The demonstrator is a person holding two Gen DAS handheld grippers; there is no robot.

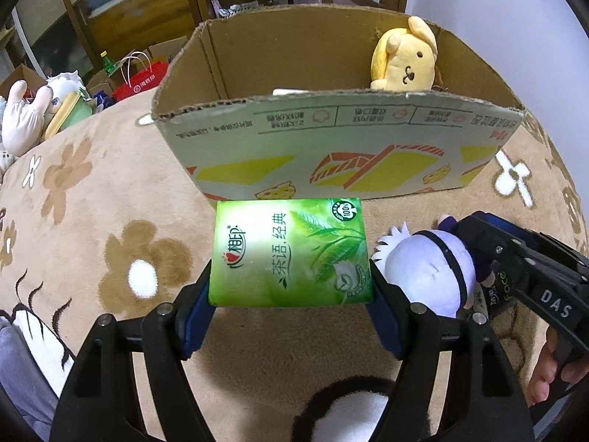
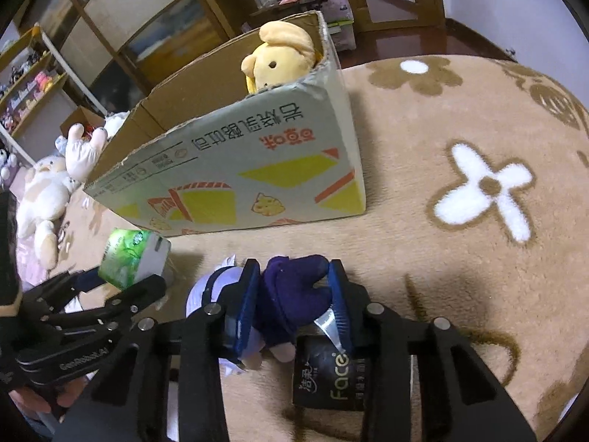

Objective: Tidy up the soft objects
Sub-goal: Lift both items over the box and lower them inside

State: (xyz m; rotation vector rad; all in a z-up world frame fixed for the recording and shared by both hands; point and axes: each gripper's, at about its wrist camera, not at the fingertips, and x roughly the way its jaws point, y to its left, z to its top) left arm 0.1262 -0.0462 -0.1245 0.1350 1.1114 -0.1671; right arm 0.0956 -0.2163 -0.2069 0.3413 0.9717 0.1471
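Observation:
My left gripper is shut on a green tissue pack, held above the carpet just in front of the cardboard box. A yellow plush dog sits in the box's far right corner. To the right, my right gripper is shut on the purple body of a small white-headed plush doll, low over the carpet. The left wrist view shows the doll's head beside the pack. In the right wrist view the green pack and the box lie to the left.
A black tissue pack lies under the right gripper's fingers. Several plush toys lie beyond the carpet on the left, near a red bag. A black-and-white fluffy thing is below the left gripper. The flowered carpet stretches to the right.

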